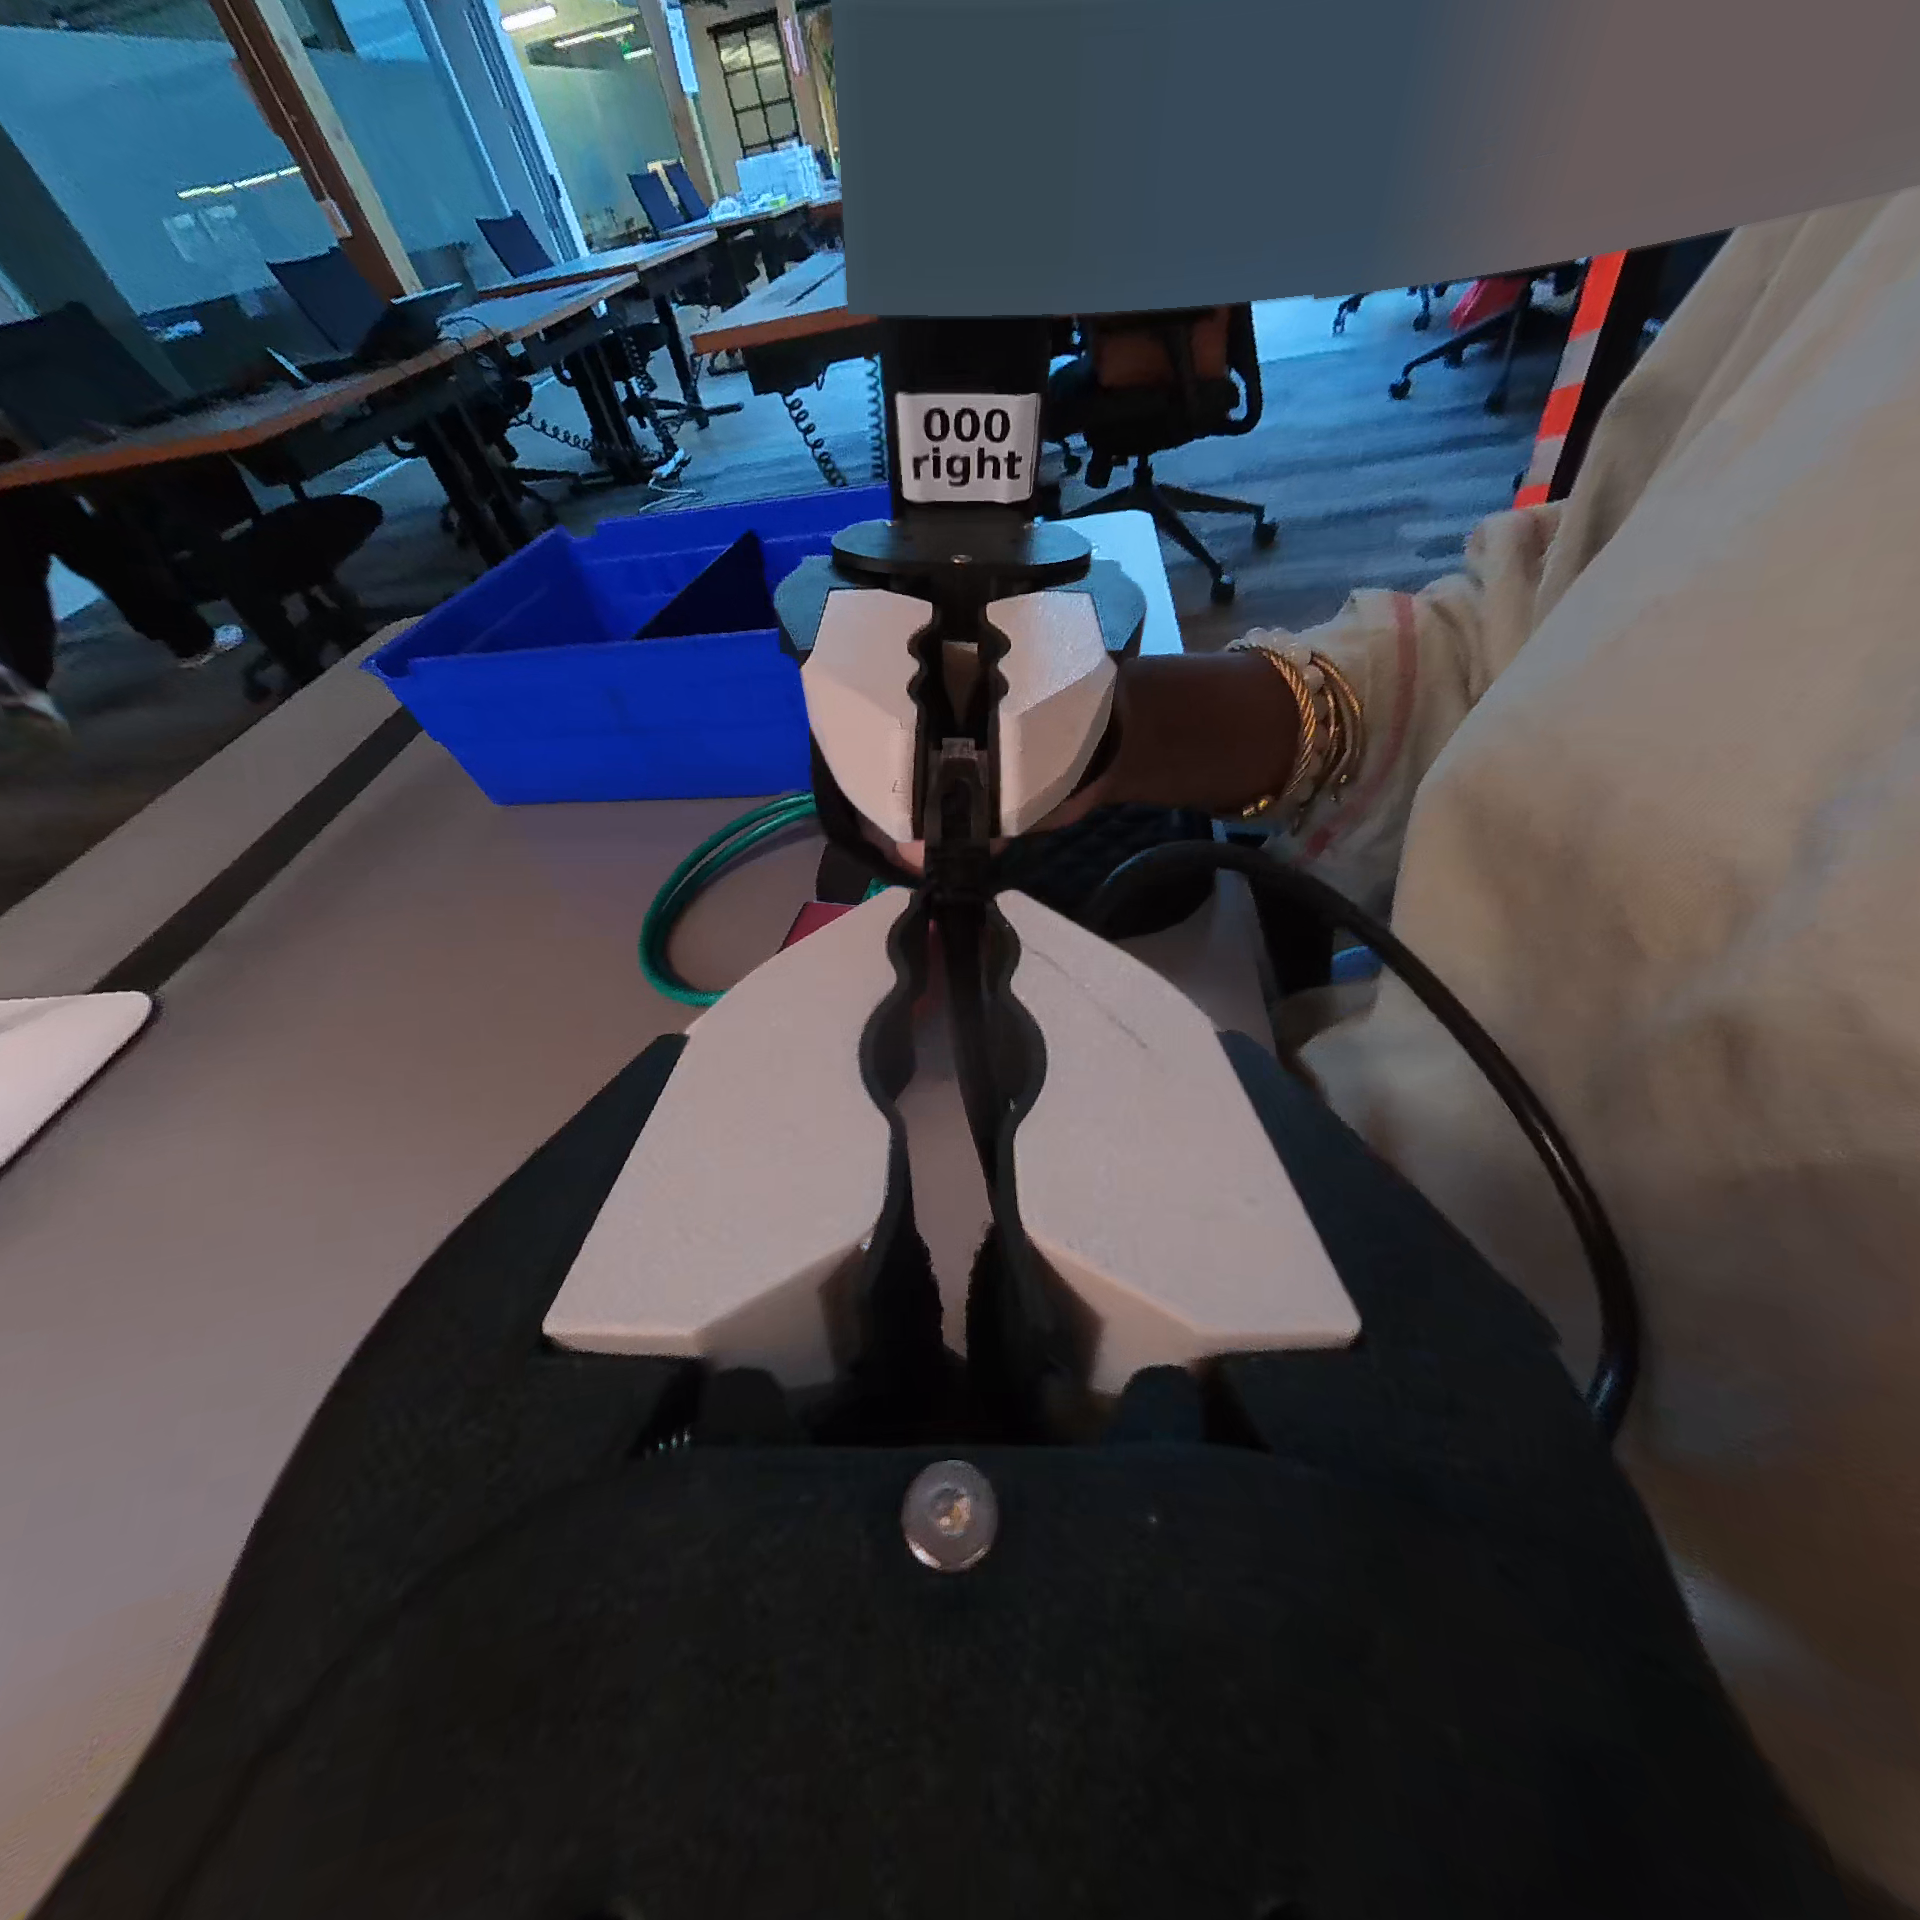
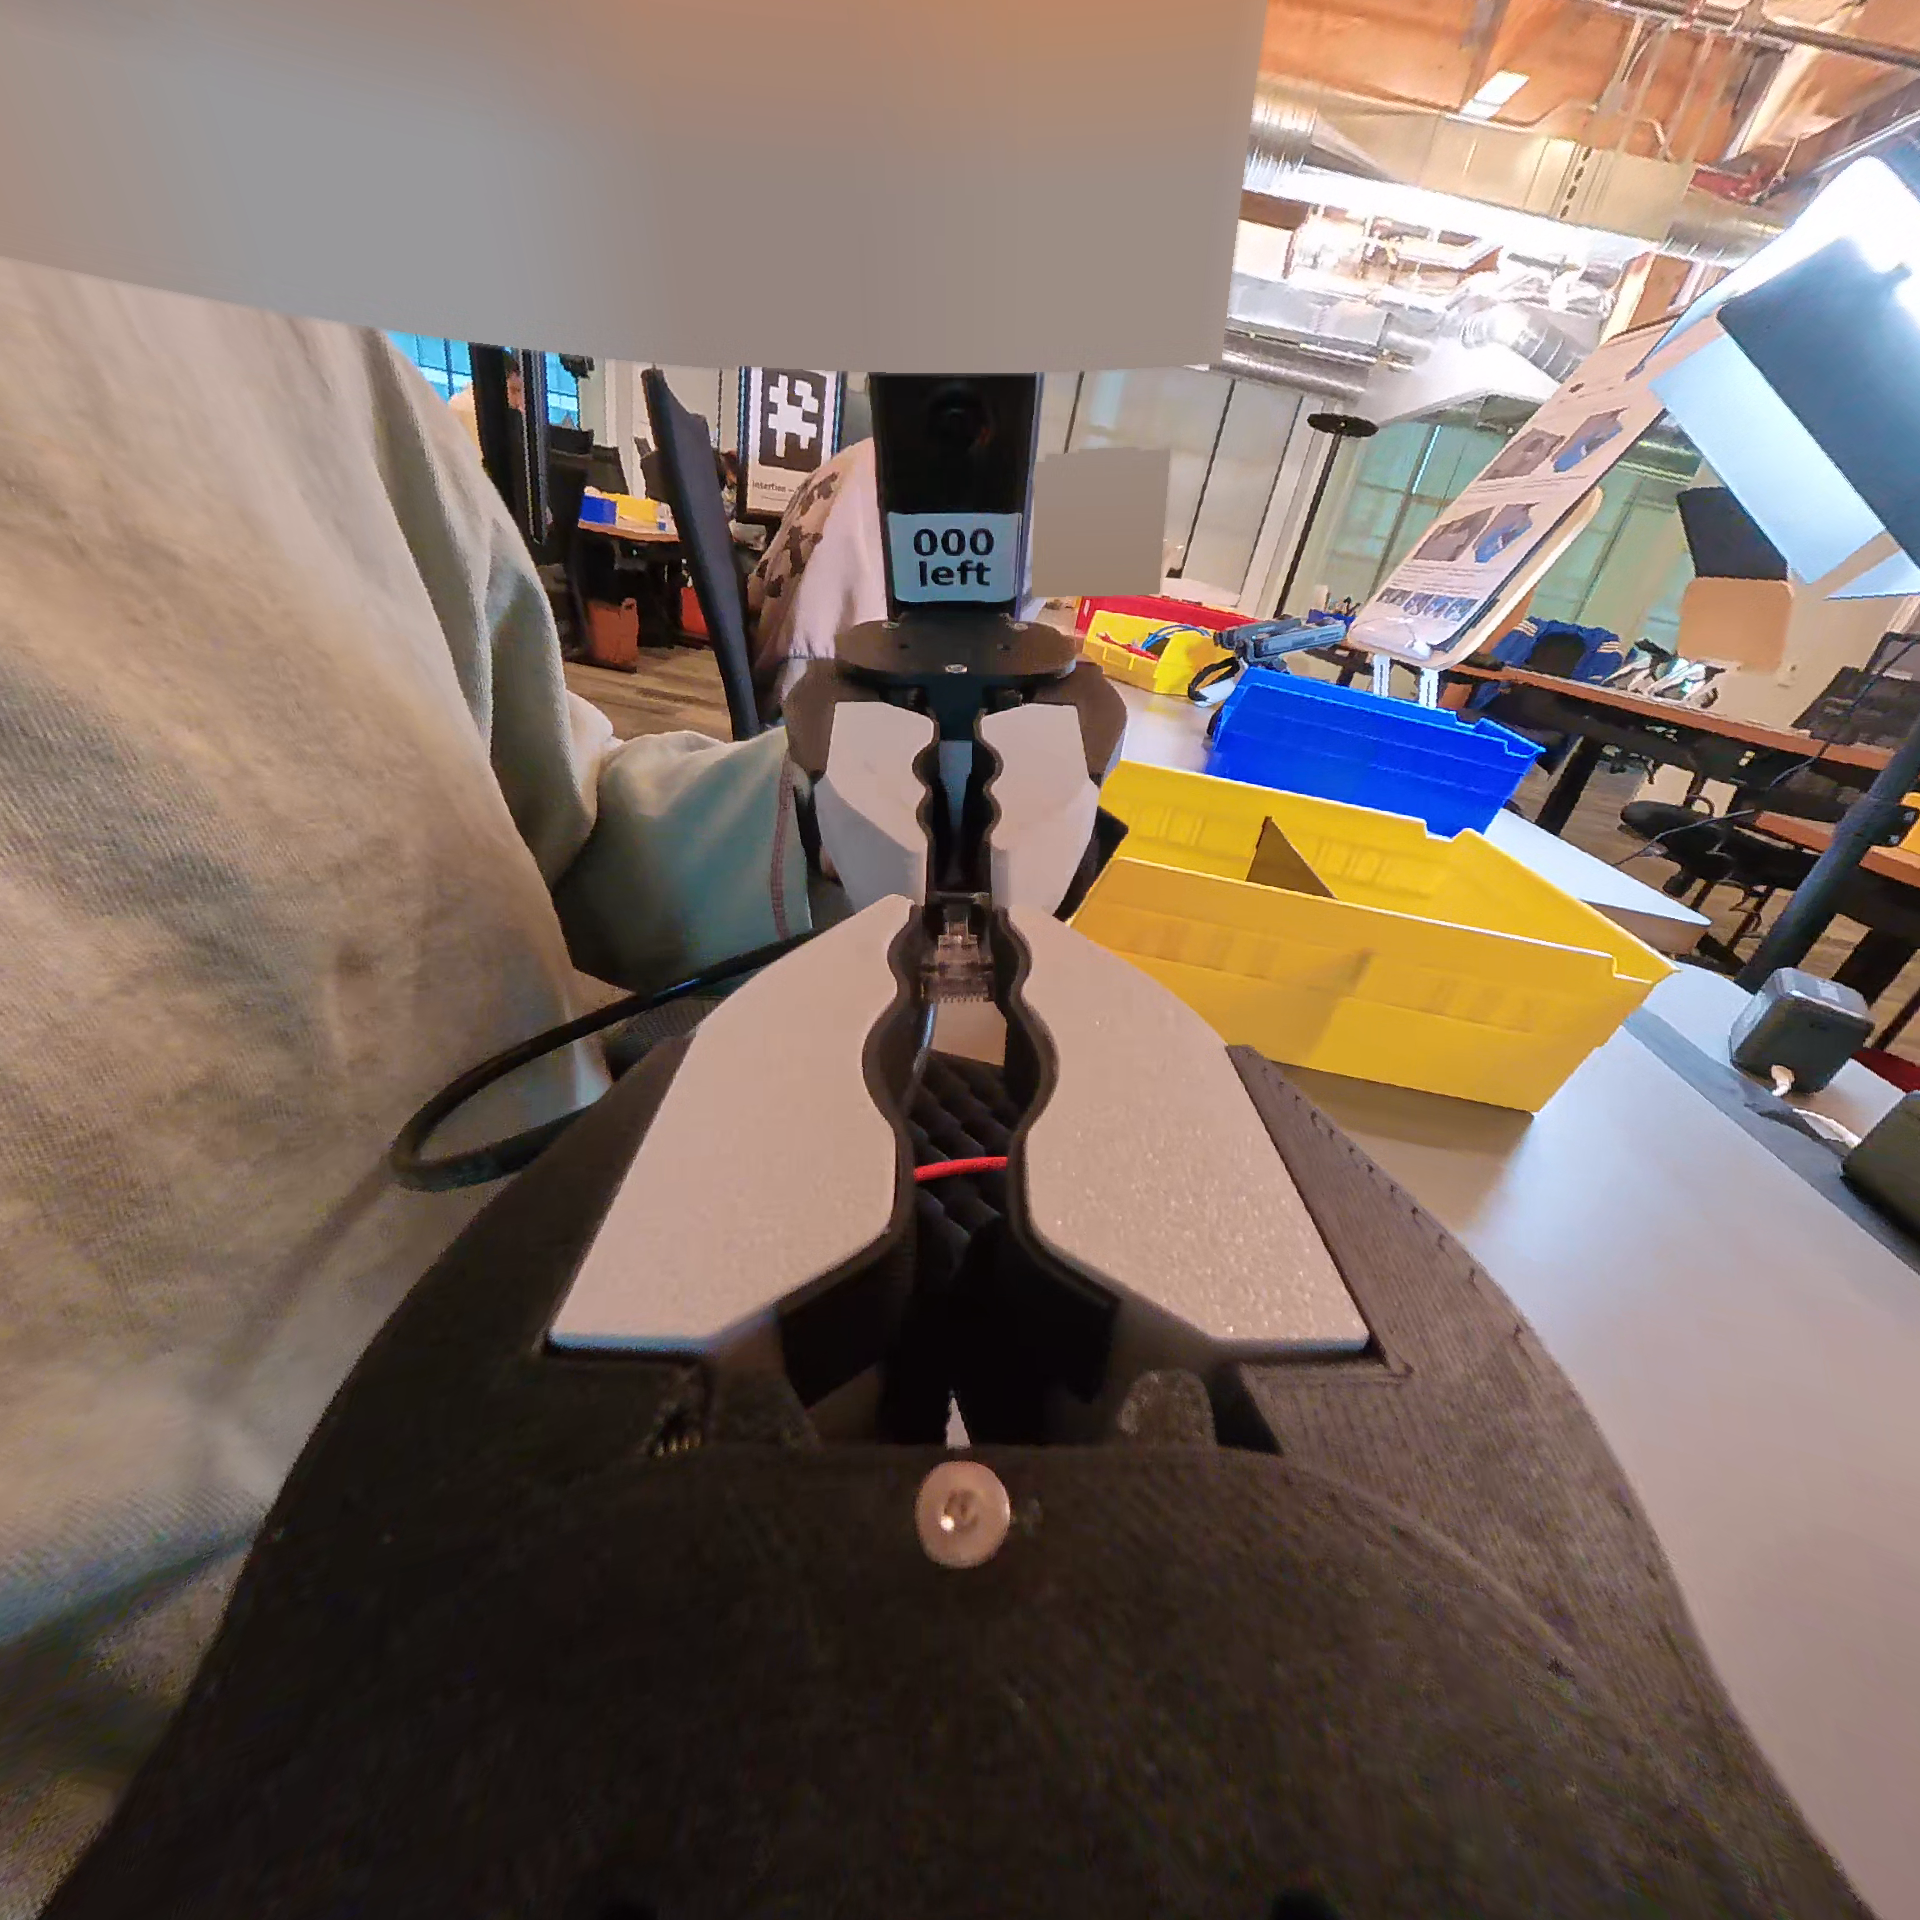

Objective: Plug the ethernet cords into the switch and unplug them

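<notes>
1. Right now the two grippers face each other tip to tip above the table, sharing one black ethernet cord (image 1: 1496, 1049).
2. Left gripper (image 1: 951, 914): its jaws are pressed together on the cord just behind the plug, with the cord running back between the fingers and looping off towards the person's sleeve.
3. Right gripper (image 2: 956, 925): its jaws pinch the clear plug (image 2: 951, 961) at the very tips, contacts facing the camera. This looks like a hand-over or a re-grip, probably so the plug sits square before it goes into a port.
4. No switch shows clearly in either view, so I cannot tell how near the port is; a dark ribbed surface lies under the right gripper's fingers with a red wire (image 2: 961, 1166) across it.
5. Further out, a green cord (image 1: 686, 914) lies coiled on the table beside a blue bin (image 1: 582, 707); a yellow bin (image 2: 1351, 977) stands on the other side.
</notes>
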{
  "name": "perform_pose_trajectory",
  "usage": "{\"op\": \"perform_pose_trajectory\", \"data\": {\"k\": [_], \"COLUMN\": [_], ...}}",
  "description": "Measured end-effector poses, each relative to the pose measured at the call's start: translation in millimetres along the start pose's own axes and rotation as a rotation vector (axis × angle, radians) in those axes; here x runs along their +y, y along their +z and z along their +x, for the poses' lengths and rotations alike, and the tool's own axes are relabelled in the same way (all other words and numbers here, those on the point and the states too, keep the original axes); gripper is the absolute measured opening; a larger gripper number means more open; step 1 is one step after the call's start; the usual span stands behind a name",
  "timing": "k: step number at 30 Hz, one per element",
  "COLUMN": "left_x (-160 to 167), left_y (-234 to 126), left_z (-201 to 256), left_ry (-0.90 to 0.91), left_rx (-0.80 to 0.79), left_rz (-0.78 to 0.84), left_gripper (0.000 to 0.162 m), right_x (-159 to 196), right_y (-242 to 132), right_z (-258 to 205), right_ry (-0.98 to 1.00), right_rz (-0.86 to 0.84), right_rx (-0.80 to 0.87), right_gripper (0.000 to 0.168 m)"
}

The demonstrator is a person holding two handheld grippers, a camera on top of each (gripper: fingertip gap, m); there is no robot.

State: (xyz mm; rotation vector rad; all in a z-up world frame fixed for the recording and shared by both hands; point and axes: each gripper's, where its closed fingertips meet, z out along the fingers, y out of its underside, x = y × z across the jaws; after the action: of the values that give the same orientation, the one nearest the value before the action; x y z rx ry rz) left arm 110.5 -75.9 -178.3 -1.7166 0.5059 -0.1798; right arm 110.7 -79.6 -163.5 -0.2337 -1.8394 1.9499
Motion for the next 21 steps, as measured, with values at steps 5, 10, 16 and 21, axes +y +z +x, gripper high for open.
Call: {"op": "perform_pose_trajectory", "data": {"k": [5,10,16,21], "left_x": [3,22,28,46], "left_y": [1,-11,-63,-50], "left_z": [0,-6,-22,-20], "left_ry": [-0.018,-0.007,0.014,0.034], "left_rx": [0.012,-0.022,-0.053,0.01], "left_rz": [-0.03,-0.263,-0.521,-0.636], "left_gripper": [0.009,0.009,0.008,0.009], "right_x": [2,24,98,141], "right_y": [-2,-11,-99,-107], "right_z": [0,5,35,35], "right_ry": [0.002,0.046,0.073,0.075], "right_rz": [0.003,-0.163,-0.754,-0.924], "right_rx": [0.009,0.037,0.262,0.224], "right_gripper": [0.012,0.03,0.086,0.099]}}
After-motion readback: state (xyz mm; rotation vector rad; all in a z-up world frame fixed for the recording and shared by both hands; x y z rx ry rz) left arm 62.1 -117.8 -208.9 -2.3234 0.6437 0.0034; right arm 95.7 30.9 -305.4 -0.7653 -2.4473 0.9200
